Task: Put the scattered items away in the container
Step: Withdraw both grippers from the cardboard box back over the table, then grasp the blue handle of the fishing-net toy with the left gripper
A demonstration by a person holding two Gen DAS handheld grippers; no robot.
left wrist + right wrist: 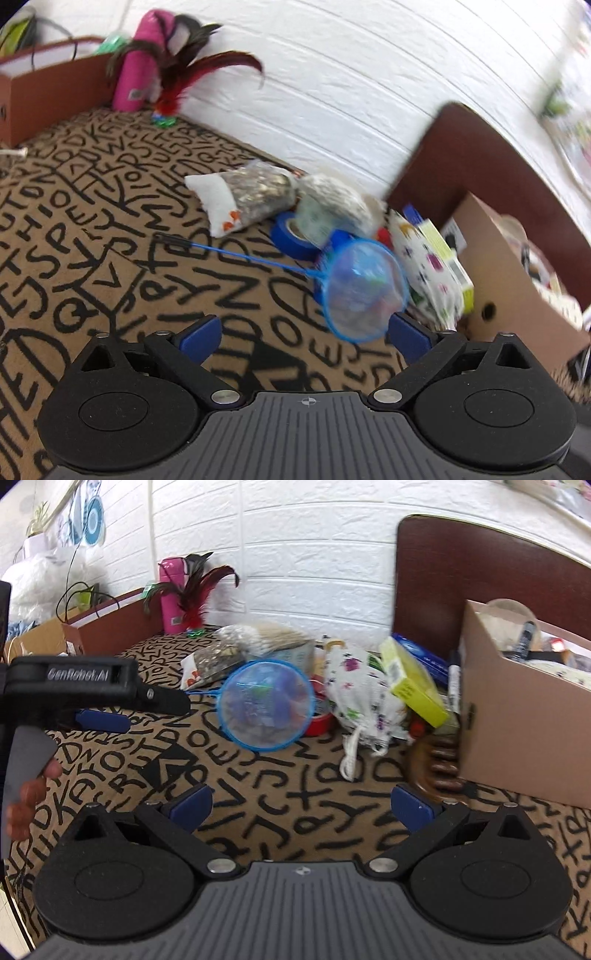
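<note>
done: box [517, 716] at your right already holds some items
left: net [364, 290], pouch [360, 696], tape [291, 236] and more lie piled beside it
grippers: left [303, 332] and right [301, 808] both spread wide, empty; you've grabbed nothing

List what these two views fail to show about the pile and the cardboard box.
- Cardboard box contents: right wrist view, front wall hides most; left wrist view, blurred and cut by the edge.
- Items behind the blue net: both views, mesh blurs them.
- Brown ridged object: right wrist view, identity unclear, partly behind the box.
</note>
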